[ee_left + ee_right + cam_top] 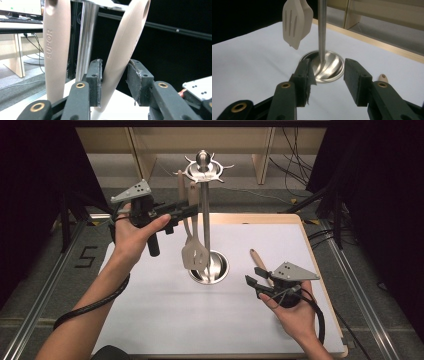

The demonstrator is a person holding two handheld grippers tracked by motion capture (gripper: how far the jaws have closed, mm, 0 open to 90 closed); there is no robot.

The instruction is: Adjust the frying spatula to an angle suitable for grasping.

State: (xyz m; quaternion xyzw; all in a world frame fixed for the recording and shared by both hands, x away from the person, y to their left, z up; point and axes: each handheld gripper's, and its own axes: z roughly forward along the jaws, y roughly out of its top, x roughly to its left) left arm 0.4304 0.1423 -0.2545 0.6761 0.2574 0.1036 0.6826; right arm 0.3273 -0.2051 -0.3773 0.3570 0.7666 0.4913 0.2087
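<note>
- The right tongs (250,281) rest low over the white surface (165,320), near the person, jaws spread with nothing between them. In the right gripper view they (326,82) face the rack's round steel base dish (332,67).
- Just beyond them a wooden-handled utensil (258,262) lies flat on the surface, its long axis running away from the person. The right hand (295,312) is much the nearer to it.
- The left tongs (192,210) are raised at the rack's upright steel pole (205,225). Their jaws straddle the beige plastic handle (120,60) of a hanging slotted turner (192,252). One pad lies against the handle, the other stands off it, so I judge the grip released.
- That handle hangs nearly upright, leaning slightly, with a second beige handle marked SUPOR (56,50) beside it.
- A straight pull back, level and across the handle's axis, should free the left tongs without swinging the turner.
</note>
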